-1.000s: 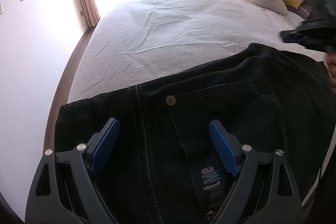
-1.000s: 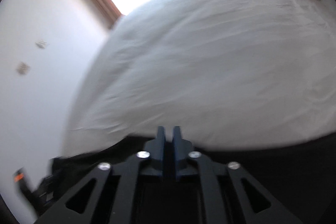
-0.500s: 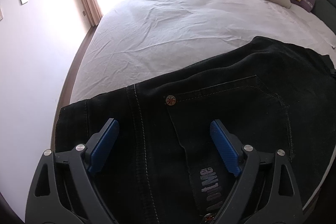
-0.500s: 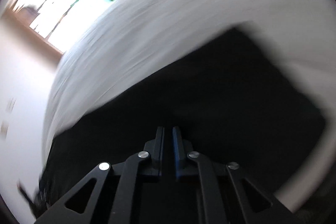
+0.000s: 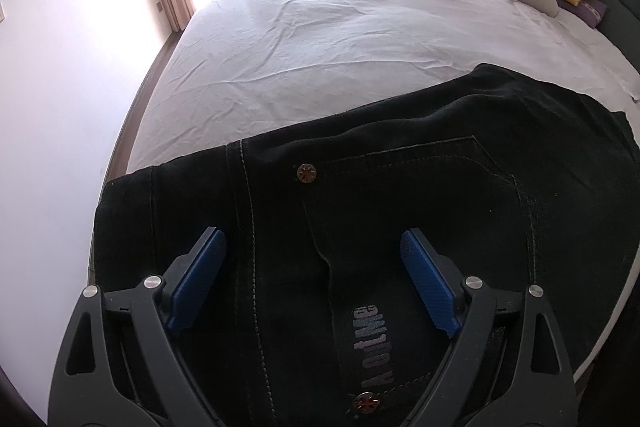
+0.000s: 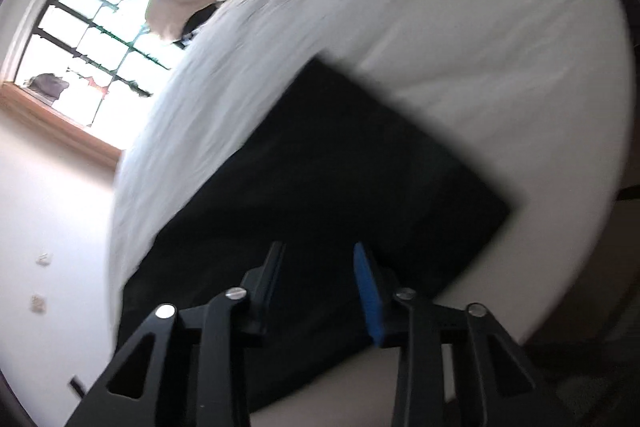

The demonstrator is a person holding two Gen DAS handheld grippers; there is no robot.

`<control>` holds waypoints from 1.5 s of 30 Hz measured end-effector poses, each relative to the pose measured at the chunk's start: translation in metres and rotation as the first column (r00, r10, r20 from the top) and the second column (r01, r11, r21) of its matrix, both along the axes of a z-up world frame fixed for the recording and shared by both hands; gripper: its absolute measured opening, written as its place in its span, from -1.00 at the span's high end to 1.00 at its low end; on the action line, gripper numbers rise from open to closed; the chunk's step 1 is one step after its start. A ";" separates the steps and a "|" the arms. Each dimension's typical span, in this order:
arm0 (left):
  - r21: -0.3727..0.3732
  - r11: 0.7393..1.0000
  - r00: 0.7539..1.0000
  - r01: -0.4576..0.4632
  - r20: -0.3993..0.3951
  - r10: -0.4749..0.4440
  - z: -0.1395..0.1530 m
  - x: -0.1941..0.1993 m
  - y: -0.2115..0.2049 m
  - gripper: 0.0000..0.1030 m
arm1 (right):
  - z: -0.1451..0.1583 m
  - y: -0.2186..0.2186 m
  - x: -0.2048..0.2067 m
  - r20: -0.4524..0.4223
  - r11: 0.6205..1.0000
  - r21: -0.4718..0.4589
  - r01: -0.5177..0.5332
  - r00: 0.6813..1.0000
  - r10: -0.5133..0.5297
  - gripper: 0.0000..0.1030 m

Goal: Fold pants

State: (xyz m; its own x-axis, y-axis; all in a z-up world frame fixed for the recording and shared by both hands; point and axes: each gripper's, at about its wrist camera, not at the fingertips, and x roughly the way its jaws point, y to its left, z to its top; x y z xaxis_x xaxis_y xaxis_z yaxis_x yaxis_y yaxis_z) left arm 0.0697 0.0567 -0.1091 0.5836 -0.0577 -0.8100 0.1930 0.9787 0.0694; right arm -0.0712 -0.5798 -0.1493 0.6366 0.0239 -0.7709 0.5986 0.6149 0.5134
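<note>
Black pants beneath both grippers' parted jaws

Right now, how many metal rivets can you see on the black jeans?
2: one copper-coloured metal rivet at the stitched pocket's upper corner, another at the bottom edge below the grey lettering. More may be hidden under folds.

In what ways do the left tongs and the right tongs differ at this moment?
The left tongs stand wide open; the right tongs have a much narrower gap and are opening. The left tongs' view is sharp and upright; the right tongs' view is blurred and tilted. The left tongs hang over the pocket and rivets of the black pants; the right tongs hang over a plain part. Both are empty.
</note>
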 end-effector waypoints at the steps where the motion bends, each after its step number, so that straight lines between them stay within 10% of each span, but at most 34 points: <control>1: 0.001 1.000 1.000 -0.001 0.001 0.001 -0.001 0.001 0.000 -0.75 | 0.004 -0.006 -0.003 -0.030 0.999 -0.048 0.026 0.999 -0.028 0.30; 8: 0.009 1.000 1.000 -0.012 0.000 0.012 0.000 0.001 -0.002 -0.76 | 0.055 -0.016 -0.042 0.034 0.979 -0.157 0.131 0.991 -0.128 -0.11; 26: -0.003 1.000 1.000 -0.025 -0.018 0.025 0.000 0.003 -0.001 -0.76 | -0.012 -0.035 -0.065 -0.009 0.938 0.199 0.283 0.958 -0.287 -0.14; 39: -0.010 1.000 1.000 -0.026 -0.015 0.025 -0.001 0.004 0.000 -0.79 | -0.019 -0.035 -0.072 0.117 0.885 0.350 0.306 0.924 -0.365 -0.08; 45: -0.010 1.000 1.000 -0.026 -0.016 0.026 -0.002 0.003 0.000 -0.80 | -0.023 -0.038 -0.078 0.124 0.872 0.369 0.321 0.913 -0.388 0.30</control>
